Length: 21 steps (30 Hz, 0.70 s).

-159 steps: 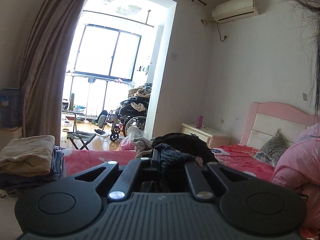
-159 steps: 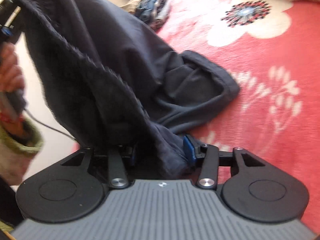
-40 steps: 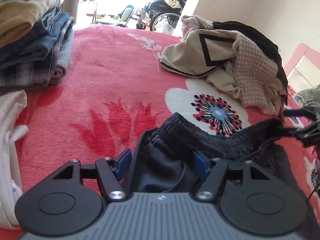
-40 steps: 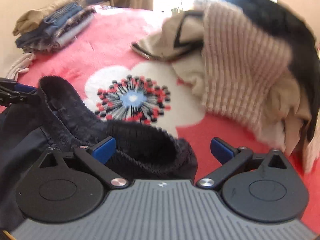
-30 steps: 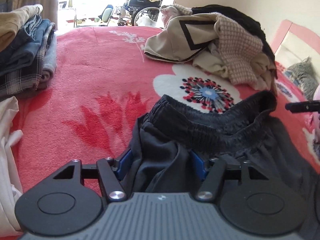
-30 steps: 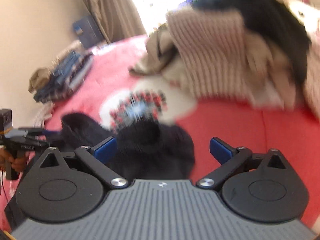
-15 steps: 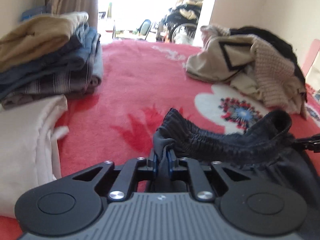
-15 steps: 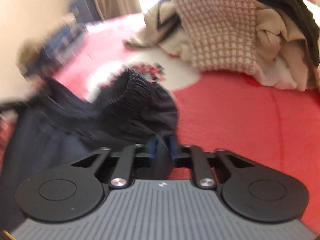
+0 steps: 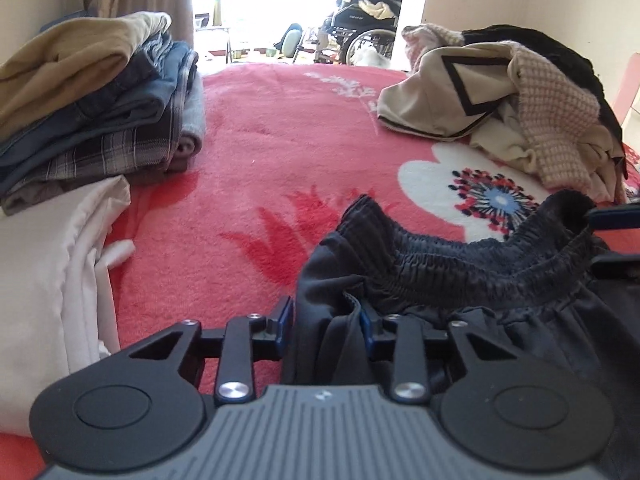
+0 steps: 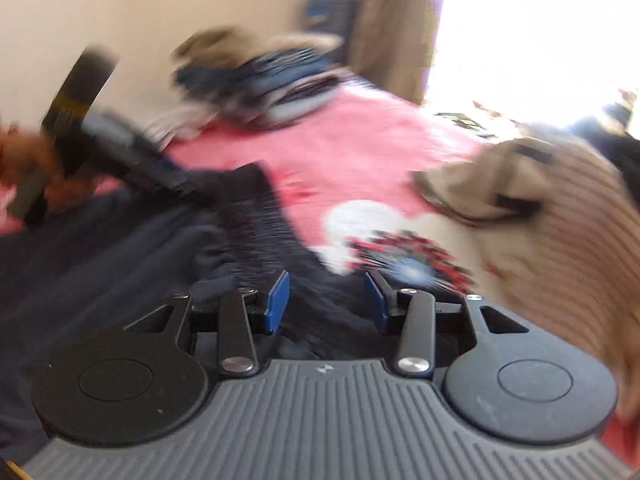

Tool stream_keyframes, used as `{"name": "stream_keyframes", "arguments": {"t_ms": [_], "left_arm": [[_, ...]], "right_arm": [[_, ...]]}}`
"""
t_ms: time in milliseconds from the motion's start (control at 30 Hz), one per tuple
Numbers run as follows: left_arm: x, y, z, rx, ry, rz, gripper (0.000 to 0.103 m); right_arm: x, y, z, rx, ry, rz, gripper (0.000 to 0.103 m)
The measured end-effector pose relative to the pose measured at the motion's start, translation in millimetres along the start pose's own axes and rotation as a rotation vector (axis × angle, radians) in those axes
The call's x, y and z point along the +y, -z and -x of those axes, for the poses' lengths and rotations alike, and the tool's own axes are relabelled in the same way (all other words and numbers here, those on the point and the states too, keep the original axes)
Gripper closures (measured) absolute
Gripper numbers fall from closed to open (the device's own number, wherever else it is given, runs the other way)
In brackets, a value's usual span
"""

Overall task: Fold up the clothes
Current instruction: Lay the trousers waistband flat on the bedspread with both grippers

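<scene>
- The dark trousers (image 9: 460, 276) lie on the red flowered blanket (image 9: 280, 152) of the bed, elastic waistband raised and bowed between the two tongs, the legs trailing back toward the person.
- The left tongs (image 9: 326, 322) straddle a bunched corner of the waistband; their jaws have just been opening a little, and the fabric fills the gap so both pads seem to press on it, a grip as far as I can judge.
- The right tongs (image 10: 326, 296) sit over the other end of the waistband; their jaws have just been opening too. Cloth lies between them, but clear gaps show at both pads, so they look open and not gripping. That view is smeared by motion.
- To do this step well, I judge the right tongs should close firmly on the band's corner before any lift, then both ends should be drawn apart evenly so the waistband goes taut and flat.
- Keep the pull level, or the loose grip may slip.
- The folded stack (image 9: 92, 96) sits far left, a white cloth (image 9: 48, 280) beside it, the unfolded heap (image 9: 512, 100) far right.
</scene>
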<state>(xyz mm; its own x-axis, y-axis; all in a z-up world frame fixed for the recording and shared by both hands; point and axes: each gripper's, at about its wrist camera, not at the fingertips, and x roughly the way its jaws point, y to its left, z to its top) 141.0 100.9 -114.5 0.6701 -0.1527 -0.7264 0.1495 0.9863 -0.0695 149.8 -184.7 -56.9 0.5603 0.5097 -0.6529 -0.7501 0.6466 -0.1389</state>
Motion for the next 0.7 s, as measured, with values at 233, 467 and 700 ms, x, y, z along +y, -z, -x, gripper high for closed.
{"name": "stream_keyframes", "arguments": {"t_ms": [233, 467, 700], "left_arm": [[5.2, 2.7, 3.6, -0.01, -0.007, -0.004, 0.076], [7.2, 6.8, 3.2, -0.025, -0.005, -0.011, 0.076], [8.9, 8.6, 6.4, -0.047, -0.002, 0.017, 0.078]], "right_arm": [[0.0, -21.8, -74.2, 0.101, -0.176, -0.022, 0.062], [18.4, -23.2, -86.2, 0.129, -0.176, -0.013, 0.08], [43.4, -23.8, -64.1, 0.035, -0.025, 0.114, 0.097]]}}
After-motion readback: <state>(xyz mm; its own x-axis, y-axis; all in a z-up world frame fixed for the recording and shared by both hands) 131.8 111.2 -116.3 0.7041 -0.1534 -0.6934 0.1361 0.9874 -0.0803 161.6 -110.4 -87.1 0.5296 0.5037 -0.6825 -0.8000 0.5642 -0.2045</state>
